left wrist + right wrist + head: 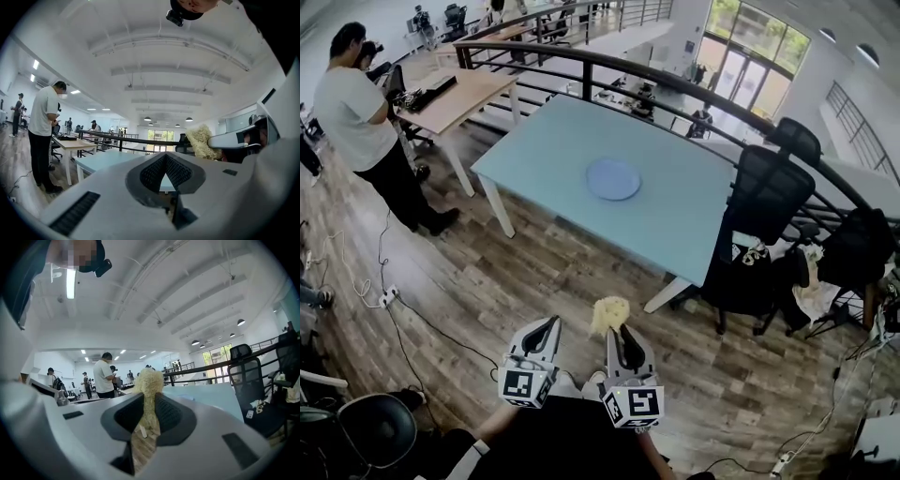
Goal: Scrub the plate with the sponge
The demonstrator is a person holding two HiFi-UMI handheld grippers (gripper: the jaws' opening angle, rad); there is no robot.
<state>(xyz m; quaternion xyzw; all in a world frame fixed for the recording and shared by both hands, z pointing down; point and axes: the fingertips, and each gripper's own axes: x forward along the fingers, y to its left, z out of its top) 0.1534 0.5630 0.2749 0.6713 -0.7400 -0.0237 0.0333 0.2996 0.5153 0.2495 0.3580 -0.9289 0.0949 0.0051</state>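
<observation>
**A:** Nearest the camera first: what is the right gripper (617,330) doing?

**B:** Its fingers (174,417) are clenched on the sponge (609,312), a yellowish tuft sticking up past the tips. The left gripper (547,326) just beside it has its fingers pressed together with nothing between them.

**A:** And the plate?

**B:** The plate (613,179) lies flat near the middle of the pale blue counter (694,225). It is well apart from both grippers, with bare wooden floor (581,272) between. I'd judge no scrubbing has begun, so the step is carrying the sponge over.

**A:** How to do that well?

**B:** Keep the squeeze firm so the sponge doesn't slip. Bring it down with the tuft flat on the plate, not the finger tips. The plate looks light and the counter smooth, so it may slide. The empty left fingers could spread and steady the rim, and the strokes should be small circles.

**A:** Count things for me.

**B:** Two grippers, one sponge, one plate, one blue counter. Two black chairs (769,192) stand at its right side. Beyond is a second, wooden counter (459,98), with one person (366,131) standing beside it.
</observation>
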